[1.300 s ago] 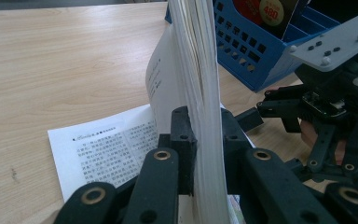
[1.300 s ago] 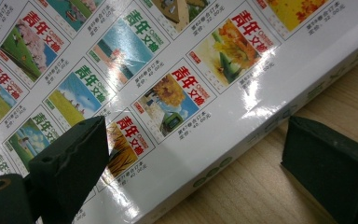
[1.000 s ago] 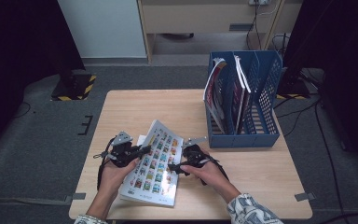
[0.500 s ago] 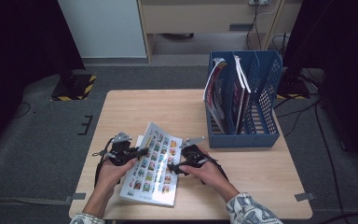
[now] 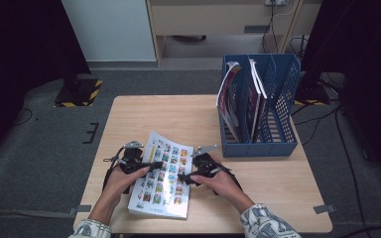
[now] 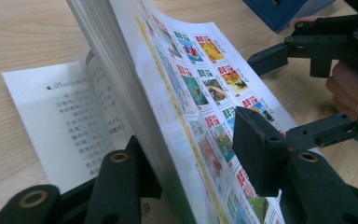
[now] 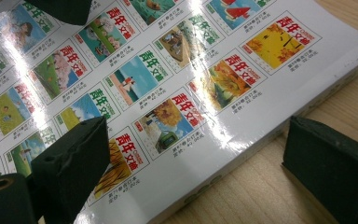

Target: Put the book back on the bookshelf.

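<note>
Grey carpet floor [image 5: 39,148], perhaps wooden cabinet [image 5: 218,20]

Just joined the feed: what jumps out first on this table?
A glossy magazine with rows of small colour pictures on its cover lies at the near edge of the table, between the left gripper and the right gripper. The left gripper's jaws have just been opening, with a lifted sheaf of pages standing between them. At the table's far right stands a blue file rack with magazines upright in it.
</note>
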The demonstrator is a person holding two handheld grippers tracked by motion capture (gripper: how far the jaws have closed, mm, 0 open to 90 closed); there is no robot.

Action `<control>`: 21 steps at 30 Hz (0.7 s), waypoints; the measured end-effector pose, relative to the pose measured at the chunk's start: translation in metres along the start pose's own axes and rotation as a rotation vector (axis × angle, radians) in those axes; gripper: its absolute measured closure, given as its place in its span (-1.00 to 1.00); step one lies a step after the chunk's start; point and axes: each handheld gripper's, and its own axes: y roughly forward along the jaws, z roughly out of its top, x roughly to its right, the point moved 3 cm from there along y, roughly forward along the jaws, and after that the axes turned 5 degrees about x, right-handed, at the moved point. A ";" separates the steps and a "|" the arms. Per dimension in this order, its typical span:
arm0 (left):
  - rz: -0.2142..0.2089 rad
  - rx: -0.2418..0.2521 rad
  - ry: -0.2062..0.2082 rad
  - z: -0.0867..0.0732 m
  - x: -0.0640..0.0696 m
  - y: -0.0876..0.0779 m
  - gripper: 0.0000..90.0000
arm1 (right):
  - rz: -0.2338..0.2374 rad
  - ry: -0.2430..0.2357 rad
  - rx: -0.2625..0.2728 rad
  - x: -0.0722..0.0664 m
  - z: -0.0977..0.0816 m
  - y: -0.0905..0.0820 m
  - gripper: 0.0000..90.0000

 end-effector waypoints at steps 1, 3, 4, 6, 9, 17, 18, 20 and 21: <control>-0.002 -0.009 0.003 0.000 -0.001 0.001 0.20 | -0.003 -0.002 0.004 0.000 0.000 0.000 -0.84; -0.011 -0.026 0.005 0.001 -0.002 0.002 0.20 | -0.003 -0.002 0.005 0.000 0.000 0.000 -0.84; -0.012 -0.027 0.003 0.001 -0.002 0.003 0.19 | -0.002 -0.001 0.004 0.000 0.000 0.000 -0.84; -0.016 -0.033 0.004 0.001 -0.002 0.004 0.17 | -0.005 -0.004 0.005 0.000 0.000 0.001 -0.84; 0.000 -0.048 0.015 0.001 -0.002 0.005 0.25 | -0.003 -0.003 0.002 0.000 0.000 0.001 -0.84; 0.040 0.003 0.010 0.000 0.004 0.005 0.71 | -0.004 0.003 0.001 0.000 0.001 0.000 -0.83; 0.040 0.014 0.006 -0.001 0.004 0.005 0.74 | -0.002 0.002 -0.001 0.001 0.001 0.000 -0.82; 0.042 0.026 0.013 -0.001 0.005 0.003 0.76 | -0.002 0.005 0.001 0.001 0.001 0.000 -0.82; 0.043 0.030 0.022 0.000 0.007 0.002 0.77 | -0.002 0.011 0.003 0.001 0.001 0.000 -0.81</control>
